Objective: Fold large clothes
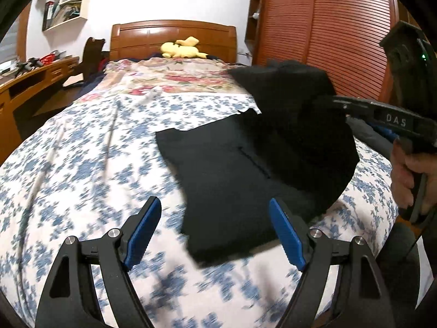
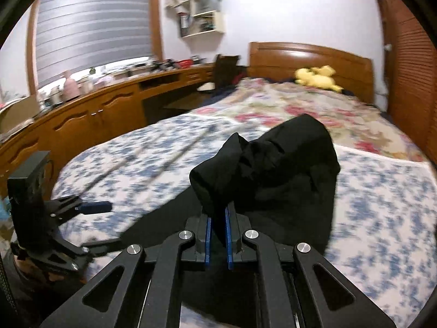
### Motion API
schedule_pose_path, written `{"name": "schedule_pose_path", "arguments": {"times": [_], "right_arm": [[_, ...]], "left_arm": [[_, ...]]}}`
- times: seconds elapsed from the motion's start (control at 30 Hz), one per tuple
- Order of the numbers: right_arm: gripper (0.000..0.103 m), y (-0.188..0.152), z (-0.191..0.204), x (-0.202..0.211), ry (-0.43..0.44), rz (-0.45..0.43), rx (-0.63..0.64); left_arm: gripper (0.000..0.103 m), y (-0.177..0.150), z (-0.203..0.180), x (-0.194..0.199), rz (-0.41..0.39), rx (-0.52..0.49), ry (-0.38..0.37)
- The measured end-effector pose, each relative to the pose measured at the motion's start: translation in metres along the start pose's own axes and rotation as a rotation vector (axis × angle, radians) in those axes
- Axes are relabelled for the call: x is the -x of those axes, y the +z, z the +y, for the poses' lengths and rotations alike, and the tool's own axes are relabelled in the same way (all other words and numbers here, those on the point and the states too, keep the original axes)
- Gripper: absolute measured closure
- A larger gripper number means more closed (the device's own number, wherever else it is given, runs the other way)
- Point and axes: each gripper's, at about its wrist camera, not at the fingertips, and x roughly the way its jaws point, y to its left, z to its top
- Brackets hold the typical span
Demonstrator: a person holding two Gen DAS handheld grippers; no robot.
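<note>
Where lifted, black garment bunches, rest flat

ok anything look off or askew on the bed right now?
Nothing damaged or spilled. The black garment lies skewed on the blue floral sheet, one end bunched and lifted in the right gripper. The left gripper is open and empty.

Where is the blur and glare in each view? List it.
Left wrist view: the floral bedsheet is smeared by motion, worst near the open left claw, which stays sharp. Right wrist view: the sheet is streaked too, the right claw on the black garment is crisp, and the headboard shows glare.
</note>
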Motion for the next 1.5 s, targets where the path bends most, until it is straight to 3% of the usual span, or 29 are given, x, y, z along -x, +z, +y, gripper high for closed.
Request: {"name": "schedule_pose_path", "arguments": {"times": [0.17, 0.37, 0.47, 0.53, 0.6, 0.73, 0.87, 0.93, 0.97, 1.17, 1.33, 1.5], "right_arm": [[0.095, -0.012, 0.024, -0.049, 0.073, 0.106, 0.032], [0.090, -0.010, 0.023, -0.070, 0.048, 0.164, 0.034], [0.074, 0.000, 0.034, -0.056, 0.054, 0.168, 0.027], [0.054, 0.004, 0.036, -0.041, 0.059, 0.144, 0.033], [0.051, 0.010, 0.038, -0.022, 0.057, 0.110, 0.045], [0.051, 0.007, 0.026, 0.009, -0.053, 0.066, 0.045], [0.052, -0.002, -0.003, 0.013, -0.098, 0.089, 0.001], [0.067, -0.009, -0.014, 0.003, -0.119, 0.122, -0.016], [0.068, -0.012, -0.018, -0.006, -0.123, 0.143, -0.020], [0.071, -0.030, -0.018, -0.043, -0.067, 0.224, -0.039], [0.071, -0.038, -0.014, -0.053, -0.050, 0.232, -0.016], [0.071, -0.041, -0.022, -0.057, -0.018, 0.216, -0.007]], "left_arm": [[0.021, -0.006, 0.017, 0.005, 0.002, 0.028, 0.021], [0.021, -0.004, 0.023, 0.007, -0.008, 0.039, 0.023], [0.021, -0.003, 0.019, 0.006, -0.009, 0.032, 0.018], [0.021, -0.001, 0.015, 0.005, -0.012, 0.025, 0.014], [0.021, 0.000, 0.011, 0.004, -0.016, 0.019, 0.009], [0.021, 0.006, 0.003, 0.002, -0.029, 0.016, -0.005], [0.021, 0.013, -0.006, 0.002, -0.056, 0.018, -0.027], [0.021, 0.017, -0.010, 0.002, -0.073, 0.021, -0.039], [0.021, 0.019, -0.012, 0.002, -0.079, 0.023, -0.045], [0.021, 0.027, -0.023, -0.007, -0.087, 0.036, -0.076], [0.035, 0.026, -0.029, -0.026, -0.043, 0.034, -0.078], [0.040, 0.022, -0.037, -0.042, 0.003, 0.022, -0.055]]}}
